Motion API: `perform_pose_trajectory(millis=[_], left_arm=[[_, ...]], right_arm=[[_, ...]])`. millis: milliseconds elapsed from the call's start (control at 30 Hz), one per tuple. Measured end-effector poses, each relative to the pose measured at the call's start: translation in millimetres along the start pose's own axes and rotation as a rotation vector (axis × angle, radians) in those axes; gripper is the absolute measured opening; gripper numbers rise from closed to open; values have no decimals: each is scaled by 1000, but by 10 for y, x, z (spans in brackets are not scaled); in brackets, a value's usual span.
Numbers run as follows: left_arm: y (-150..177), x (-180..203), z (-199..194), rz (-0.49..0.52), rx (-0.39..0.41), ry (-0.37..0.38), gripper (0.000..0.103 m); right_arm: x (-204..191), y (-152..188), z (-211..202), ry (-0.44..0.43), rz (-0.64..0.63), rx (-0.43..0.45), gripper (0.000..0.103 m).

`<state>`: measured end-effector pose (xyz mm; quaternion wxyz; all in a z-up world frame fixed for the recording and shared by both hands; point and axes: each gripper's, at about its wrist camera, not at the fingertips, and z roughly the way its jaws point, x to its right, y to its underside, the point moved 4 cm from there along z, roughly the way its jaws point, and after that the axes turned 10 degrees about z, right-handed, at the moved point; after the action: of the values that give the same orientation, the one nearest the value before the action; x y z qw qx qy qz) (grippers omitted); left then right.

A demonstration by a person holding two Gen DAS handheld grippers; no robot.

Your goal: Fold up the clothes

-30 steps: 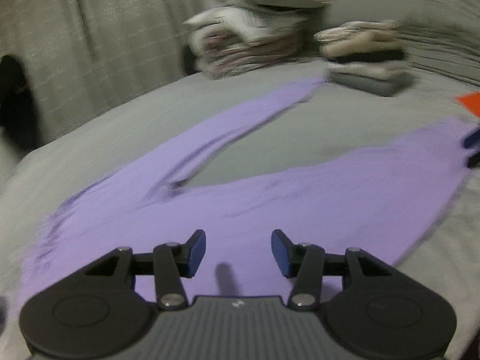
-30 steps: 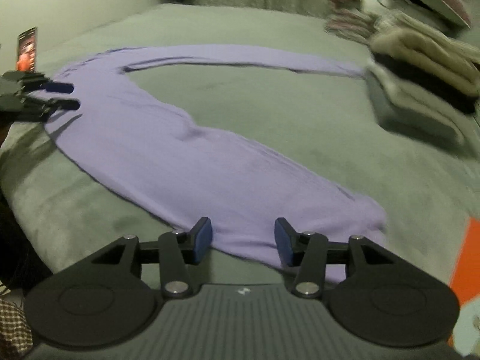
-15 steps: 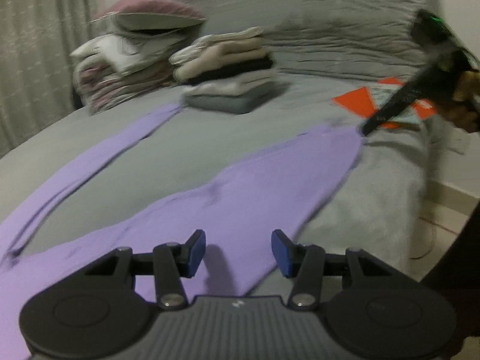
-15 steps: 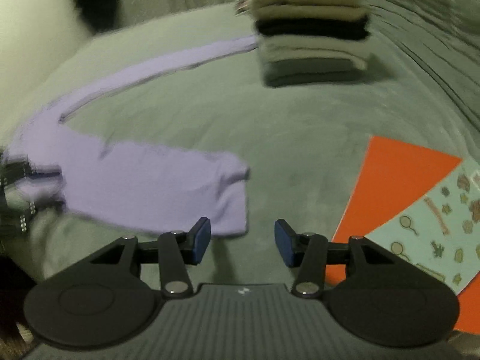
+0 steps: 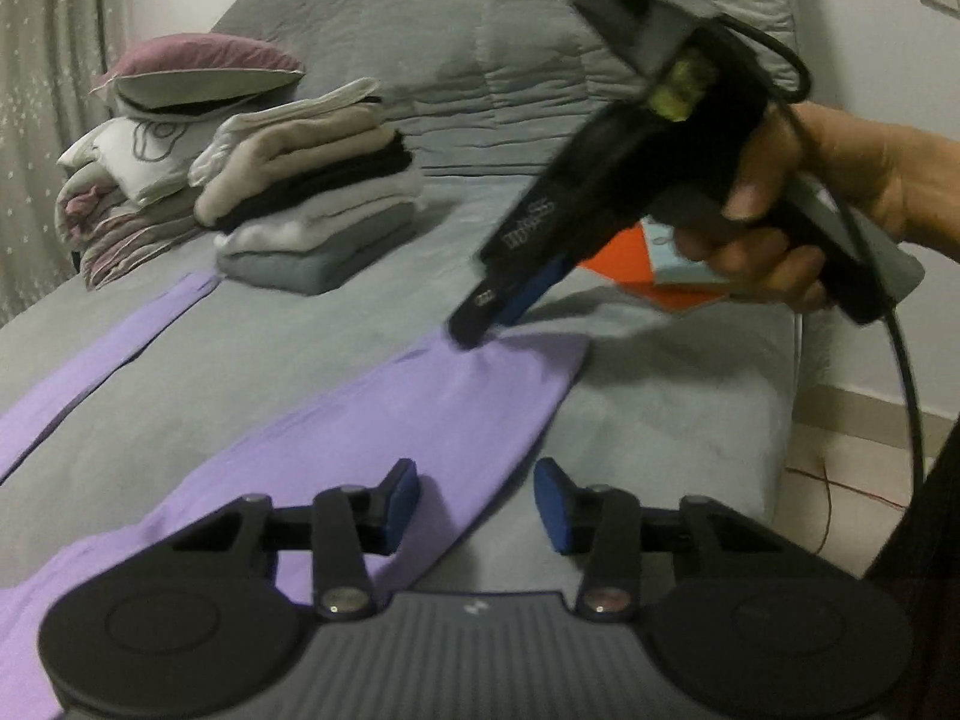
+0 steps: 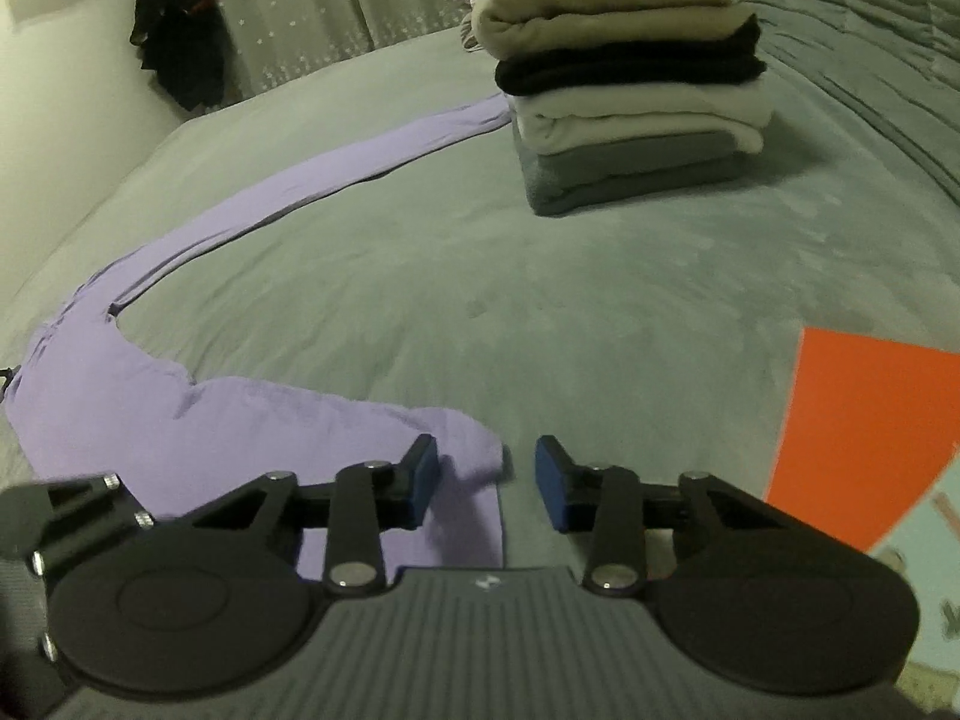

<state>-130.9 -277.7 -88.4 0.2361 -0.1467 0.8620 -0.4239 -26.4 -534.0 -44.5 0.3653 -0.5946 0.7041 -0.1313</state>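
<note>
Both your grippers, left and right, are spread wide, pinching nothing. The right one's tips touch a leg end of the purple pants on the bed.

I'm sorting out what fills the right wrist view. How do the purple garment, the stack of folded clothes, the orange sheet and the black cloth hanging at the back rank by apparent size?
1. purple garment
2. stack of folded clothes
3. orange sheet, cut off by the frame edge, so unsure against the stack
4. black cloth, farthest away
</note>
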Motion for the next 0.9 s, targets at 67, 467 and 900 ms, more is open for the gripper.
perform_pose_trajectory(millis=[67, 467, 900], left_arm=[[-79, 68, 81, -8, -6, -5, 34], [-344, 265, 97, -131, 91, 58, 0], [-295, 232, 1, -165, 99, 158, 34]], right_arm=[[-11, -6, 36, -8, -6, 2, 30], [-74, 20, -237, 48, -27, 57, 2], [-33, 126, -203, 158, -89, 70, 15]])
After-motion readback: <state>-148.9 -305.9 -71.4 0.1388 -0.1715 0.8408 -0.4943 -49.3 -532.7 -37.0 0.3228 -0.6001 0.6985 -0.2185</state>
